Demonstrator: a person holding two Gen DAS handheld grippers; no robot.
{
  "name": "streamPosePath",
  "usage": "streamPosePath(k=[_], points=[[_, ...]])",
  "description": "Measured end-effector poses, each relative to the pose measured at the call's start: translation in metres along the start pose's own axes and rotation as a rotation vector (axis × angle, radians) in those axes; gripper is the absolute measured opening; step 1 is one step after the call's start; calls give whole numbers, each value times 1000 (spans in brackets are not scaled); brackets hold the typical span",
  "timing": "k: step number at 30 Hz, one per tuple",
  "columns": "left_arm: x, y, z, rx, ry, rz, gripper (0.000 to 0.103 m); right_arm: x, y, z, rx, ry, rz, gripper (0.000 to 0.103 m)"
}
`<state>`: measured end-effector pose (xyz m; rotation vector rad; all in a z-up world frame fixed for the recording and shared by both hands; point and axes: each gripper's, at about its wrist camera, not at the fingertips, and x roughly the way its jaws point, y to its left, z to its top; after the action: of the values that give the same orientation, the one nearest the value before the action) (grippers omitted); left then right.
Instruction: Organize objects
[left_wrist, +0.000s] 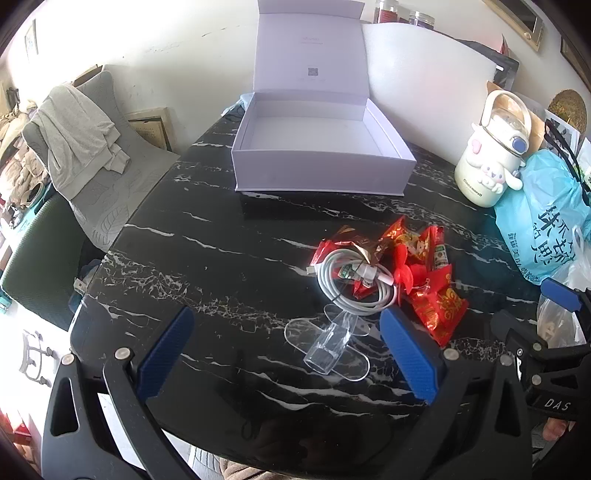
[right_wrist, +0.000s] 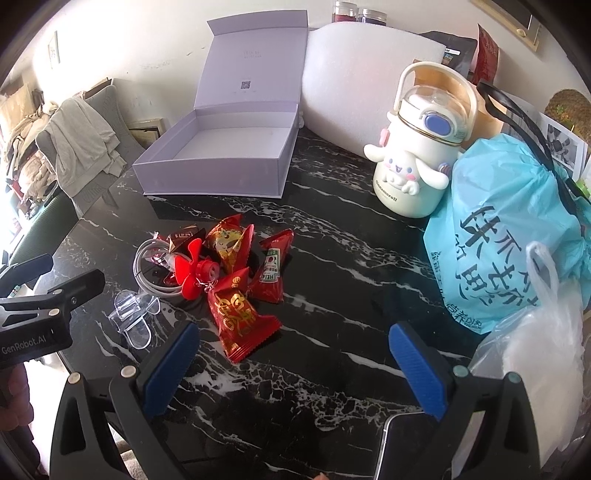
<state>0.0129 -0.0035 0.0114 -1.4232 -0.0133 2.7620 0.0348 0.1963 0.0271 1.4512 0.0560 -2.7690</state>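
1. The left claw (left_wrist: 288, 354) is spread wide and empty, hovering low over the near edge of the black marble counter (left_wrist: 207, 266); the right claw (right_wrist: 291, 365) is likewise spread and empty, toward the counter's right side.
2. The things to sort lie heaped mid-counter: a coiled white cable (left_wrist: 351, 284), a red plastic fan (right_wrist: 195, 271), red snack packets (right_wrist: 240, 317), a ketchup sachet (right_wrist: 271, 271) and a clear plastic stand (left_wrist: 328, 343) just nearer than the heap.
3. The open white box (left_wrist: 321, 147) sits empty at the far edge, lid upright, the likely destination.
4. Handling, as I judge it: all look light. The cable is springy and may uncoil, so pinch across the bundled loops. The packets are slick and crinkly; take one by a sealed end. The stand looks rigid, slippery and brittle; grip its upright tube. The fan blades flex, so hold the hub.
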Motion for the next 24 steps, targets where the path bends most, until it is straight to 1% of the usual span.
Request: streamPosePath(k=[15, 24], points=[[-7, -1, -5, 2, -9, 3, 101, -7, 3, -5, -6, -12, 5, 102], [-7, -3, -12, 12, 3, -15, 101, -5, 5, -11, -8, 0, 15, 102]])
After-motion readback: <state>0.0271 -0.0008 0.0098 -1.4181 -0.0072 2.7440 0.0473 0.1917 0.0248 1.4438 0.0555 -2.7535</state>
